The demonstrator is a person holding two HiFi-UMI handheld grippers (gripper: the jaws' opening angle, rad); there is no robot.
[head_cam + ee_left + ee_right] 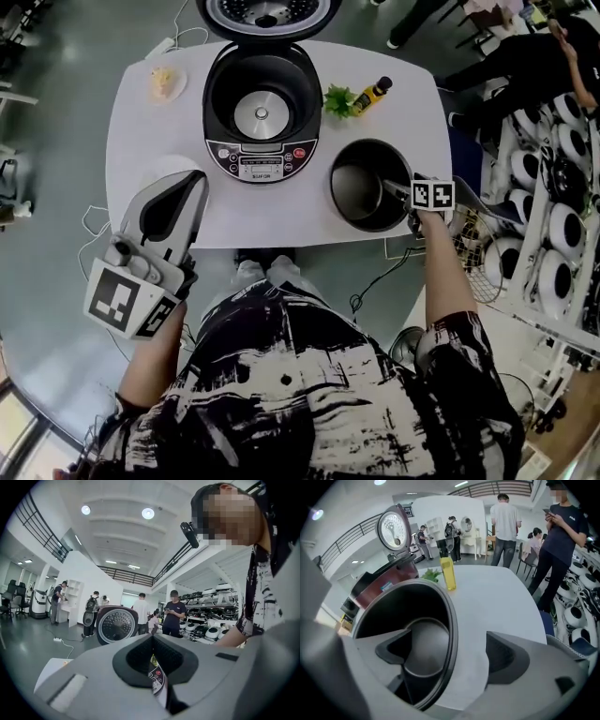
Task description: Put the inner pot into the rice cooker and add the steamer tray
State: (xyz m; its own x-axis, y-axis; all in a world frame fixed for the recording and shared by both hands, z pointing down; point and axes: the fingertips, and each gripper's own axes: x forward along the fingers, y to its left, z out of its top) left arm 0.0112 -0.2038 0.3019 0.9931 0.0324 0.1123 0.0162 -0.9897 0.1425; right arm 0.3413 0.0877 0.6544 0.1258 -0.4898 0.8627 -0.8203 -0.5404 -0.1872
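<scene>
The black inner pot [367, 187] stands on the white table [394, 122], to the right of the open rice cooker [262, 112], whose well is empty. My right gripper [401, 189] is open astride the pot's right rim [451, 620], one jaw inside and one outside, not closed on it. My left gripper [194, 181] hangs over the table's front left, jaws together and holding nothing; in the left gripper view [154, 641] it points up past the cooker. A pale round shape [161, 167] lies beneath its tip; I cannot tell what it is.
The cooker's lid [267, 13] stands raised at the back. A yellow bottle [373, 94] and greens [338, 99] sit behind the pot, a small dish [165, 82] at the back left. Shelves of cookers [553, 216] and several people stand right.
</scene>
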